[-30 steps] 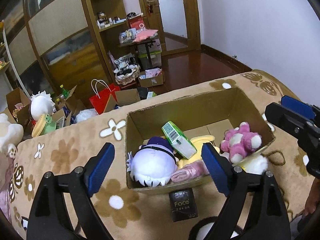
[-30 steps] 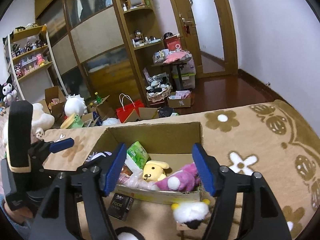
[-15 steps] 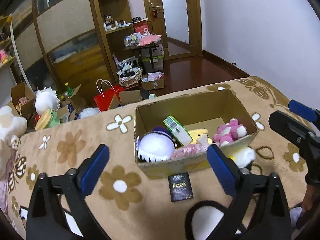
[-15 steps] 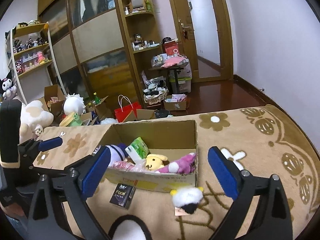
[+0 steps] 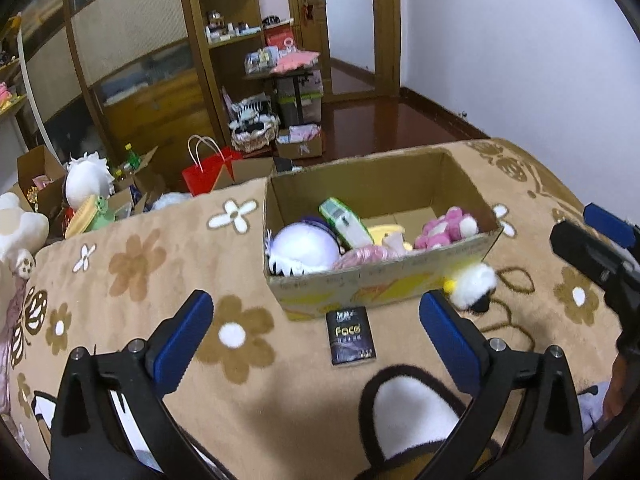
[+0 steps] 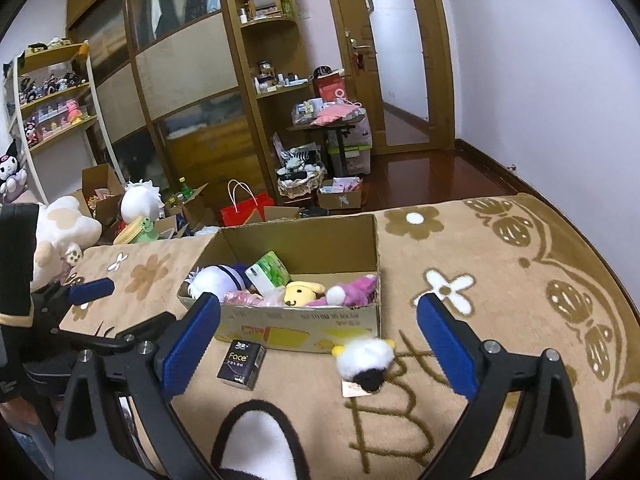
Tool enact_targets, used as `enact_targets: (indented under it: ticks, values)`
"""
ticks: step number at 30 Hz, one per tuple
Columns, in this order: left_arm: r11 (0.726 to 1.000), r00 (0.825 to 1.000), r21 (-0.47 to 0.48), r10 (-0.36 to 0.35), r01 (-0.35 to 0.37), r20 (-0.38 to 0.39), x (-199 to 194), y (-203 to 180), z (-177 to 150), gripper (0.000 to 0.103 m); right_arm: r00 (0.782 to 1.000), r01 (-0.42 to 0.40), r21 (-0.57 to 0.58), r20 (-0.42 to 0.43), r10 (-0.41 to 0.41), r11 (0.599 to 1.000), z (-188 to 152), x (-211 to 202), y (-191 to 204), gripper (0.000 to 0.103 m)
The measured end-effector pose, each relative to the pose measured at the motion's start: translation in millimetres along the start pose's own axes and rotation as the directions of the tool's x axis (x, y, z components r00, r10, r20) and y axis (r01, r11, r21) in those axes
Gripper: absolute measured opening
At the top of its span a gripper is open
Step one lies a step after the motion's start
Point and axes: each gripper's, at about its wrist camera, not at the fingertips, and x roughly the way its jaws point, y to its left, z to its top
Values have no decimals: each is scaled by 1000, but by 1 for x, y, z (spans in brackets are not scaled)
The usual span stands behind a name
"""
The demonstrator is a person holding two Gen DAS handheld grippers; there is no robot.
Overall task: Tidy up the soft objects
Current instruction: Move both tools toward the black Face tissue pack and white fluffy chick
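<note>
Two grippers hang wide apart over a tan flowered blanket, each holding nothing. Nearest the left gripper, at the bottom edge between its blue pads, lies a white plush with a dark brown rim; the same plush shows low between the fingers of the right gripper. Just beyond it a black pack marked "Face" lies flat on the blanket, close to the near wall of a cardboard box. To the right of the pack a small white fluffy toy with a black face and yellow bits rests against the box's near right corner, on top of a pinkish card.

Inside the box, from left to right, sit a white round plush with a purple top, a green and white pack tilted upright, a pink knit piece against the near wall, a yellow plush and a pink plush. The box's far half is bare cardboard.

Past the blanket's edge the floor holds a red paper bag, open cartons and more plush toys in front of a wooden wardrobe and shelves.
</note>
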Motion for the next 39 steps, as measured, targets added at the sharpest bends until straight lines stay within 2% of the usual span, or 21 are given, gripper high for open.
enact_targets:
  ticks: [11,14,23,39]
  values:
    - [999,996,-48,6,-10,-84,32,0,-7,102,997,25,39,-74,-22,999,-13,24,-11,103]
    - [998,995,-64,5,-12,-102,41,1,-8,102,996,56,44,-65,-53,997,-16,28,-14,103]
    - [996,981,-91,-19,2,-195,71,3,-13,102,992,76,84,-108,-66,994,-23,51,-29,103]
    - [999,975,8,32,-31,-220,98,-18,-22,102,976,98,94,-204,-77,991,-43,84,-40,103]
